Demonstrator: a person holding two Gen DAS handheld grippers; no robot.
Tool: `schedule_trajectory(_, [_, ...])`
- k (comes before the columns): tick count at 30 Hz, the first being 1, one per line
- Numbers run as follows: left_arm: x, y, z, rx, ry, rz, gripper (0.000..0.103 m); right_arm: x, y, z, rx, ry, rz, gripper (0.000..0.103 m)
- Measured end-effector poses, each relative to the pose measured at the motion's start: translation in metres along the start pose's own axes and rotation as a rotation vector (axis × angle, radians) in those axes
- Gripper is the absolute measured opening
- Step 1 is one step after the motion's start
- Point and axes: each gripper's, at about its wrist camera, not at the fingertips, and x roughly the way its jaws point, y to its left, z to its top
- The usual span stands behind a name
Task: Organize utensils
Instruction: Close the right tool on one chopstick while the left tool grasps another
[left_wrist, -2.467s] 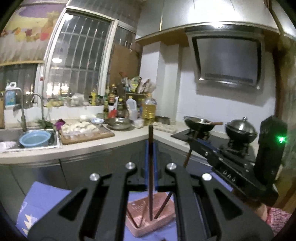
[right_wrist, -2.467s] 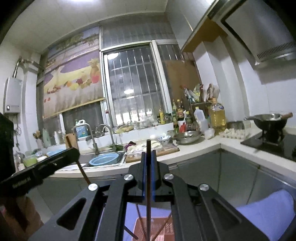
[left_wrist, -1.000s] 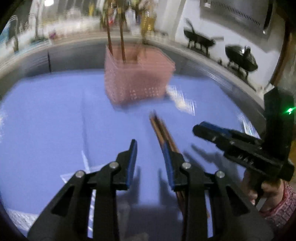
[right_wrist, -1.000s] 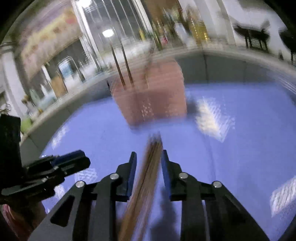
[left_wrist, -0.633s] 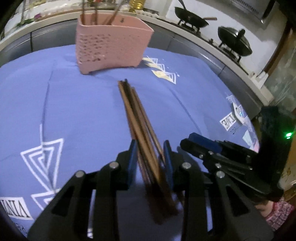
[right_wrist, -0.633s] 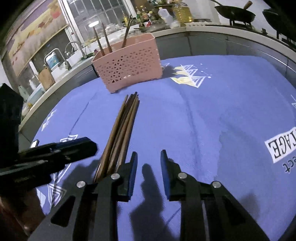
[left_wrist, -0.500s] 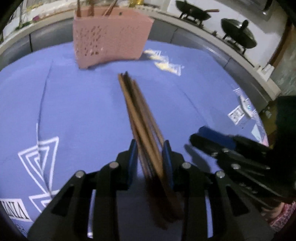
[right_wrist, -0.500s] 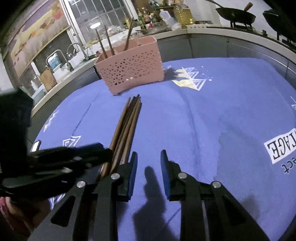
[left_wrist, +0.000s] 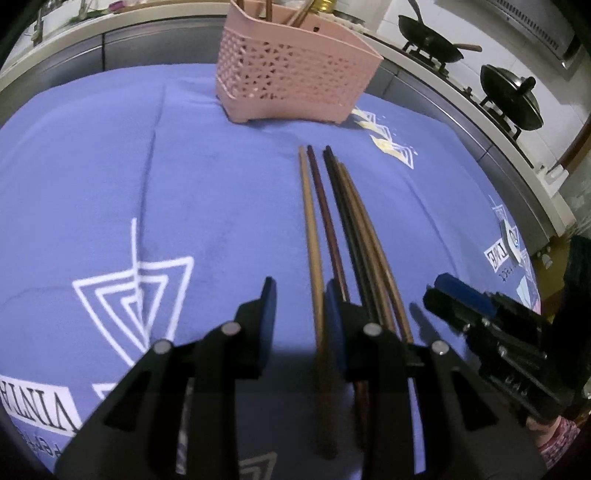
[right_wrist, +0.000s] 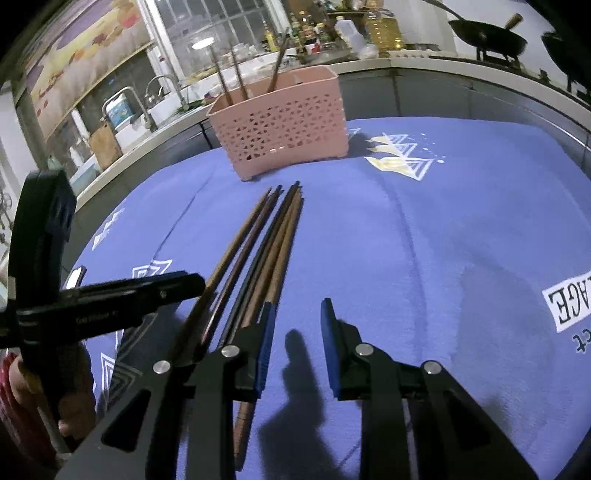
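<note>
Since half a second ago the left gripper has sunk closer to the blue tablecloth, and the lightest chopstick now lies between its spread fingers, not pinched. Two and a half seconds ago both grippers were raised over the pink basket, each clamping a chopstick.

From left to right in the left wrist view: a wide stretch of bare cloth with a white triangle print, then the left gripper, then the bundle of loose chopsticks lying side by side, tips toward the pink basket. The basket stands upright near the cloth's far edge, with chopsticks already inside. The right gripper hovers just right of the bundle. Beyond the cloth's right edge runs a counter with a wok.

In the right wrist view the right gripper's fingers are spread over bare cloth, empty, the left one just beside the bundle. Open cloth extends to its right.
</note>
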Motion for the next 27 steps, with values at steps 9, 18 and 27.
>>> schedule_trajectory(9, [0.007,-0.016,0.003,0.07,0.005,0.044,0.027,0.013,0.024,-0.006,-0.118,0.04,-0.047,0.026])
schedule_trajectory(18, [0.012,-0.025,0.007,0.127,-0.011,0.105,0.027,0.021,0.04,-0.01,-0.226,0.041,-0.125,0.026])
schedule_trajectory(27, [0.018,-0.018,0.016,0.146,-0.03,0.11,0.009,0.019,0.017,-0.004,-0.173,0.038,-0.145,0.007])
